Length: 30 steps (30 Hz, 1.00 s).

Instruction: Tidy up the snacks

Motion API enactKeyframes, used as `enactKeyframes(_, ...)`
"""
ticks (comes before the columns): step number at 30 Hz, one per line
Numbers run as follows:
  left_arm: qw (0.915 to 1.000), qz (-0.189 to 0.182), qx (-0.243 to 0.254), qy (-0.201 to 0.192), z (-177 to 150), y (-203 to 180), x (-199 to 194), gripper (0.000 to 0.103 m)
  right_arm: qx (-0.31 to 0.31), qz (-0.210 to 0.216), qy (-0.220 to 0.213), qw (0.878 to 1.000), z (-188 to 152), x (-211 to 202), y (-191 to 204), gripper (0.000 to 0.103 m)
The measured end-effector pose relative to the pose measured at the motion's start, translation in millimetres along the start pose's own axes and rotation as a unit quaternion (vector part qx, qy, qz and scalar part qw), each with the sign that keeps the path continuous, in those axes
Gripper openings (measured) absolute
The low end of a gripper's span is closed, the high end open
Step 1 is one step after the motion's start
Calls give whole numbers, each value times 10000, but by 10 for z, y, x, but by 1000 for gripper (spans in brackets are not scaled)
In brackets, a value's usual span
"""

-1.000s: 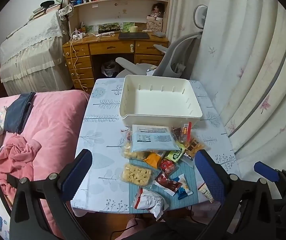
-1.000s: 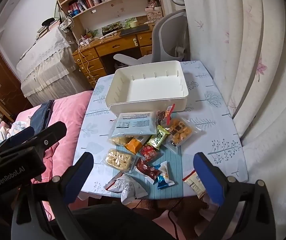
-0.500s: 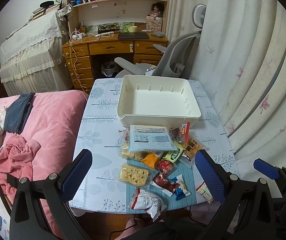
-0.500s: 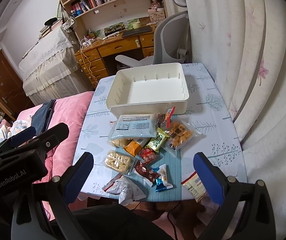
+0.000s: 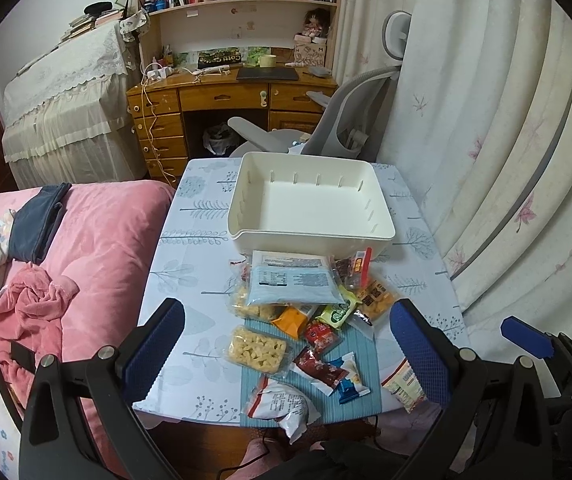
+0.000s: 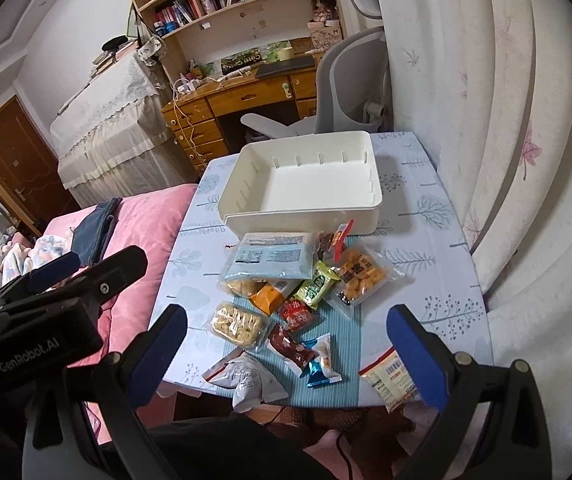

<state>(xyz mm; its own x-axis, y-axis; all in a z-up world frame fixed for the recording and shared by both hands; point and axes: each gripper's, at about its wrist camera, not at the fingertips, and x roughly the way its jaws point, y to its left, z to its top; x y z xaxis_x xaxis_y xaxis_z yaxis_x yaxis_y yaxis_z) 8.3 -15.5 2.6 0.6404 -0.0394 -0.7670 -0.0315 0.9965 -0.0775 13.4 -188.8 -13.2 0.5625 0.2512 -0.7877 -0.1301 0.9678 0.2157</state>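
My table (image 5: 190,276) under a pale leaf-print cloth, white bin (image 5: 310,208) at its far end, teal striped mat (image 5: 362,350) at the near edge, snack packets (image 5: 294,280) heaped between, one packet (image 6: 390,376) overhanging the near right edge

The blue-white packet (image 5: 292,282) hides most of the snack bag (image 5: 252,307) beneath.

Slightly higher, pulled-back view of white bin (image 5: 242,236) and snack pile (image 5: 302,316).

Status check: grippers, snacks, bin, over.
Left gripper and right gripper open, holding nothing. White bin empty. Snack packets piled before it. Nothing blocking.
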Motion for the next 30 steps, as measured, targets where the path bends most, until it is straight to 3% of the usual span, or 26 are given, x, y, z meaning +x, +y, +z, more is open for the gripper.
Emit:
enactKeyframes(20,9984,340,-446,28,-183,-285,-45,102,-552,337,-415,9970,22,-55,-245,101)
enactKeyframes(30,9959,556,-604,372,-295,-271,39,102,-508,223,-624,9965,-16,-76,-450,101)
